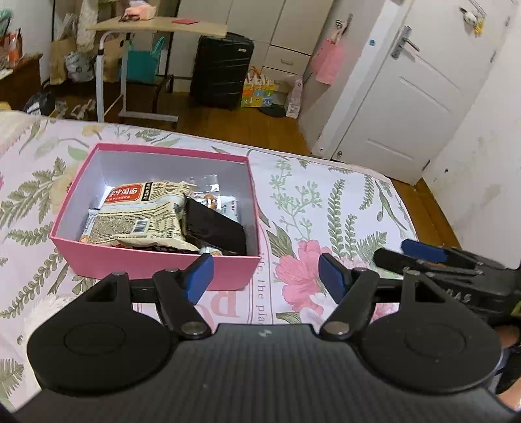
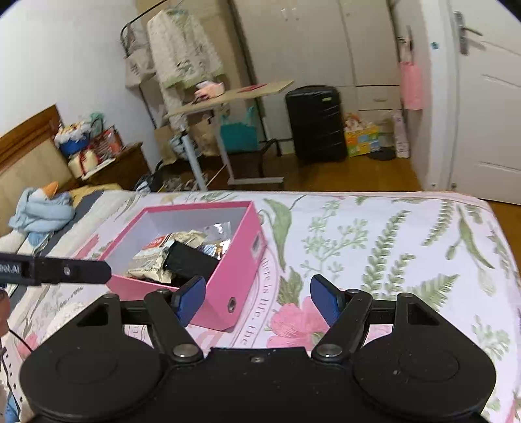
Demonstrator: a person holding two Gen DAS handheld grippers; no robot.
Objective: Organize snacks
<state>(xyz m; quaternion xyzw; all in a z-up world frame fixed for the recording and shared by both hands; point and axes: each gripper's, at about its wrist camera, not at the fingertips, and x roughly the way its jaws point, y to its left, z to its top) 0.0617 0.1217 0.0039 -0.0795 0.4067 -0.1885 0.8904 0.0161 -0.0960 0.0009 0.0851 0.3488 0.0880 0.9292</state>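
An open pink box sits on the floral bed sheet. It holds a cream noodle packet, a black packet and small clear packets behind them. My left gripper hovers just before the box's near right corner, open, with nothing between its blue pads. In the right wrist view the same pink box lies ahead to the left, and my right gripper is open and empty over the sheet beside it. Its fingers show at the right of the left wrist view. A black finger of the left gripper reaches in from the left.
The bed sheet spreads wide to the right of the box, ending at the bed's far edge above a wooden floor. Beyond stand a rolling side table, a black suitcase and a white door. A blue cloth lies on the bed's left.
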